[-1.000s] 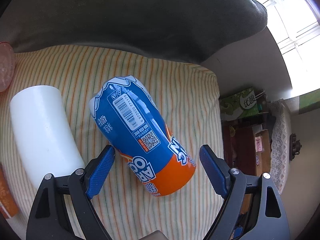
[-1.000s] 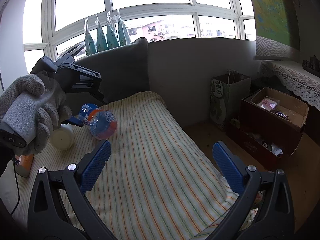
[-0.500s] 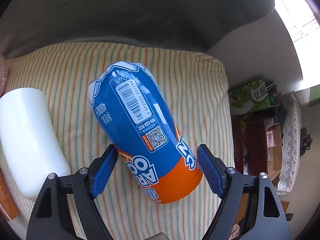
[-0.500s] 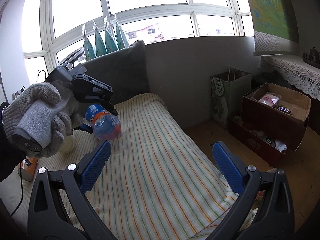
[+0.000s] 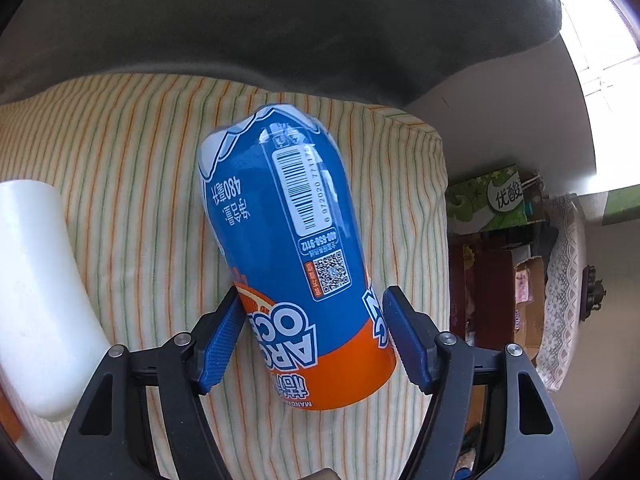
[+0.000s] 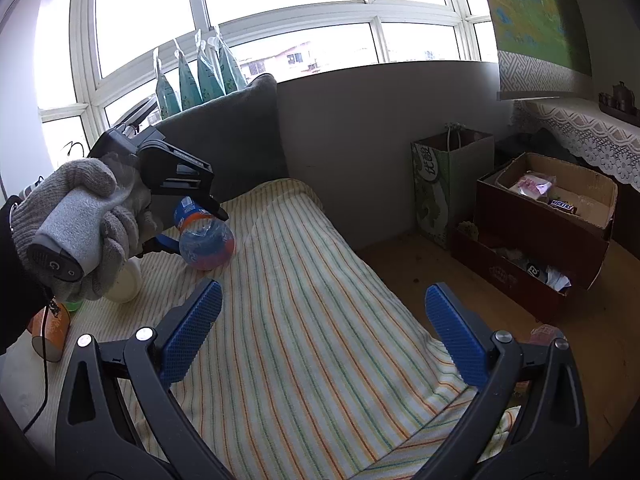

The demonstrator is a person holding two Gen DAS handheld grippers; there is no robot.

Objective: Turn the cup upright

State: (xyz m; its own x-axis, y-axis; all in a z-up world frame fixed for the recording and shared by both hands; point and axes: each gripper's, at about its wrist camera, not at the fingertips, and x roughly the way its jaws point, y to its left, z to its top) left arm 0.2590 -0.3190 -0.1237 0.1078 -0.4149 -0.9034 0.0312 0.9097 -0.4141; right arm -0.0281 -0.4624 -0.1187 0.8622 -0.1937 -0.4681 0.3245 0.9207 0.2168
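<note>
The cup is a blue and orange printed plastic cup lying on its side on the striped cloth. My left gripper straddles its orange end, with both blue pads touching its sides. In the right wrist view the cup lies at the far left, its clear end facing the camera, with the left gripper around it, held by a gloved hand. My right gripper is open and empty, above the near part of the cloth.
A white cup lies on its side left of the blue cup. A grey cushion stands behind. An orange cup sits at the cloth's left edge. A green paper bag and cardboard boxes stand on the floor at the right.
My left gripper has moved forward around the cup and its jaws have closed from wide open onto the cup's sides. The right gripper has stayed open and nearly still.
</note>
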